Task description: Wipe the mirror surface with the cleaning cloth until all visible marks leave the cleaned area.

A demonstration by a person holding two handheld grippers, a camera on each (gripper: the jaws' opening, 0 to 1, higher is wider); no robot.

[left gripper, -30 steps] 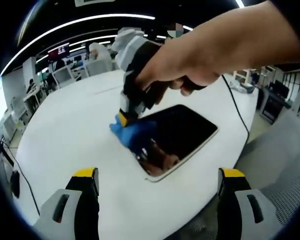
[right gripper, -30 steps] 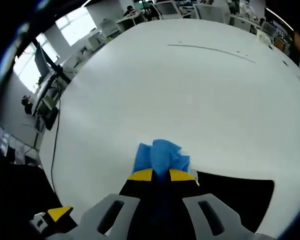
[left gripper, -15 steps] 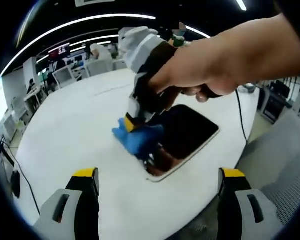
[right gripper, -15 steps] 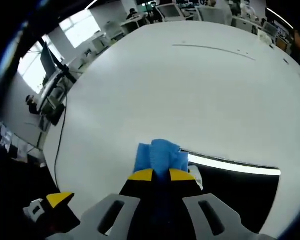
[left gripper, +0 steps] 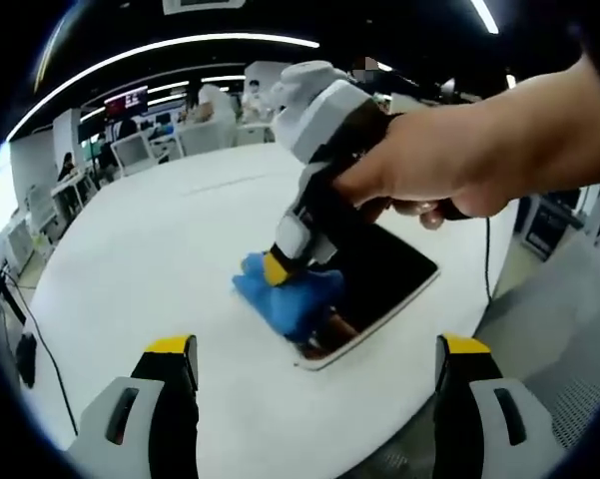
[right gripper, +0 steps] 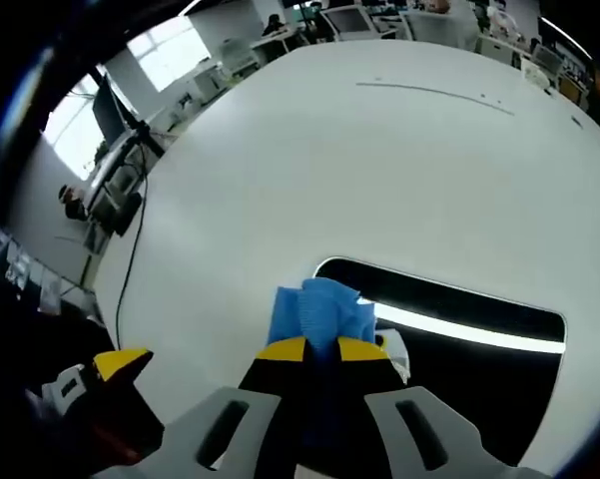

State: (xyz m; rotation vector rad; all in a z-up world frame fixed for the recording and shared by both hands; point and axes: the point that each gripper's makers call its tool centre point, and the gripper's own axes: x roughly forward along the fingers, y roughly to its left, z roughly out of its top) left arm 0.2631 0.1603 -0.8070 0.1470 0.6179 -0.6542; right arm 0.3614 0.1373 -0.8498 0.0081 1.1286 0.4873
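A dark rectangular mirror [left gripper: 379,274] with a pale rim lies flat on the round white table [left gripper: 150,259]. My right gripper [left gripper: 278,267], held by a person's hand [left gripper: 449,170], is shut on a blue cleaning cloth [left gripper: 290,292] pressed onto the mirror's near-left end. In the right gripper view the cloth [right gripper: 317,315] bunches out past the yellow-tipped fingertips of the right gripper [right gripper: 321,349], over the mirror [right gripper: 459,339], which reflects a ceiling light strip. My left gripper [left gripper: 314,349] hangs open above the table's near edge, holding nothing.
A black cable [left gripper: 484,249] trails off the table's right side. Another cable [right gripper: 130,249] hangs at the left edge. Desks, chairs and monitors [left gripper: 130,140] stand beyond the table. The left gripper's tip [right gripper: 115,364] enters the right gripper view at lower left.
The right gripper has dragged the cloth from the mirror's left corner onto its surface, toward the near end. The left gripper has stayed open and still.
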